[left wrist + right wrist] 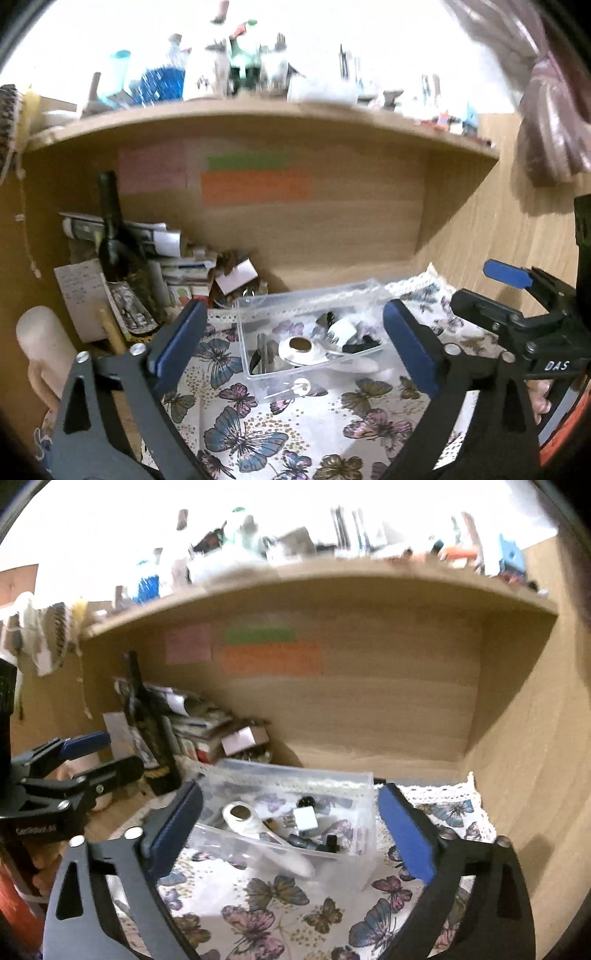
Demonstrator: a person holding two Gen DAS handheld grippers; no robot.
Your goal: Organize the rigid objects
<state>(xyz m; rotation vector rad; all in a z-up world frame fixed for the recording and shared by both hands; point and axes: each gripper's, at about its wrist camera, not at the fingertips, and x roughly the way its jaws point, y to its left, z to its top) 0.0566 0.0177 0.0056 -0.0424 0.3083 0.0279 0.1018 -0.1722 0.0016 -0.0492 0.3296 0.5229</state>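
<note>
A clear plastic box [258, 373] stands on a butterfly-print cloth [258, 435] inside a wooden desk alcove. It holds several small rigid items: a silver disc with a brown centre [300, 347], a white cube [306, 818], dark small parts [314, 842] and a long white tool [258, 830]. My left gripper [295, 343] is open and empty, its blue pads either side of the box. My right gripper [291, 830] is open and empty, also framing the box [354, 786]. Each gripper shows at the other view's edge.
A dark wine bottle [114, 236] stands at the left, in front of stacked papers and small cartons [184, 266]. A cluttered shelf [258, 110] runs overhead. Coloured sticky notes [255, 184] are on the back panel. A wooden side wall [517, 738] closes the right.
</note>
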